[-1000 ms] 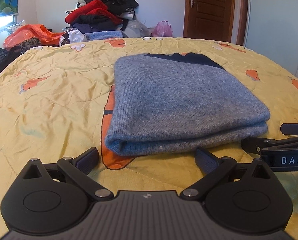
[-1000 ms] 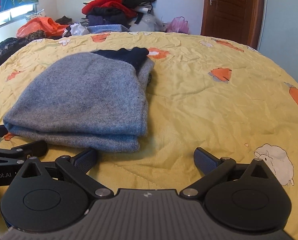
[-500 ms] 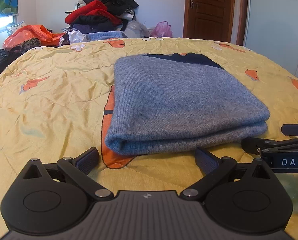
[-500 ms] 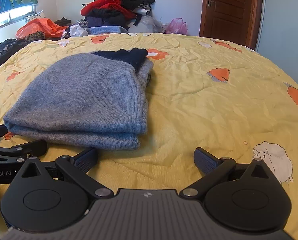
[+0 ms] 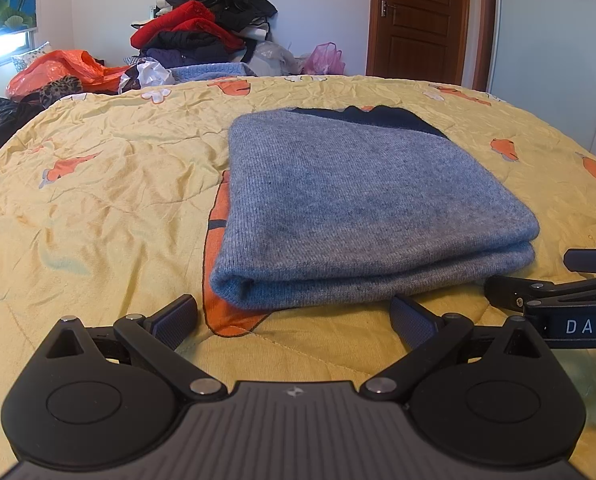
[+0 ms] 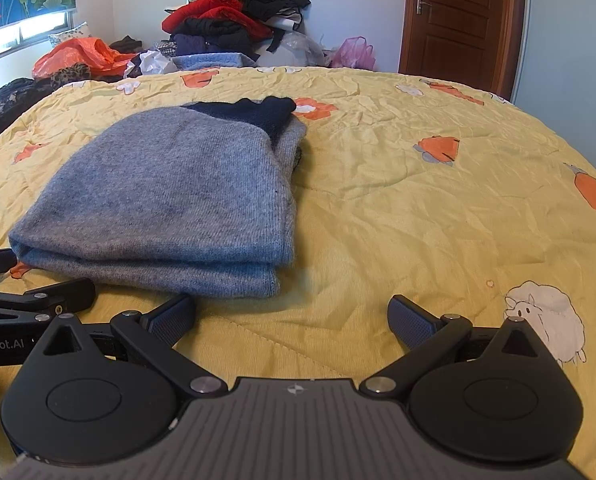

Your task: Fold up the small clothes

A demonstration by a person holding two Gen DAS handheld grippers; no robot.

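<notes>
The left gripper (image 5: 294,318) is hovering low over the yellow quilt (image 5: 98,208), its fingers spread wide apart and holding nothing. Just beyond its fingertips the grey sweater (image 5: 337,208) is lying folded flat, thick rounded fold edge facing near, a dark navy part showing at the far edge. Wrinkled quilt is stretching bare to the left of the sweater (orange shapes printed on it). To the right, the right gripper (image 6: 292,316) is hanging level with the first, fingers likewise wide apart and empty, the sweater's near right corner just ahead of its left finger (image 6: 174,320). Bare quilt is running right toward a printed sheep (image 6: 545,320). Far off, a clothes pile (image 6: 234,24) is sitting behind the bed, a wooden door (image 6: 457,20) to its right.
</notes>
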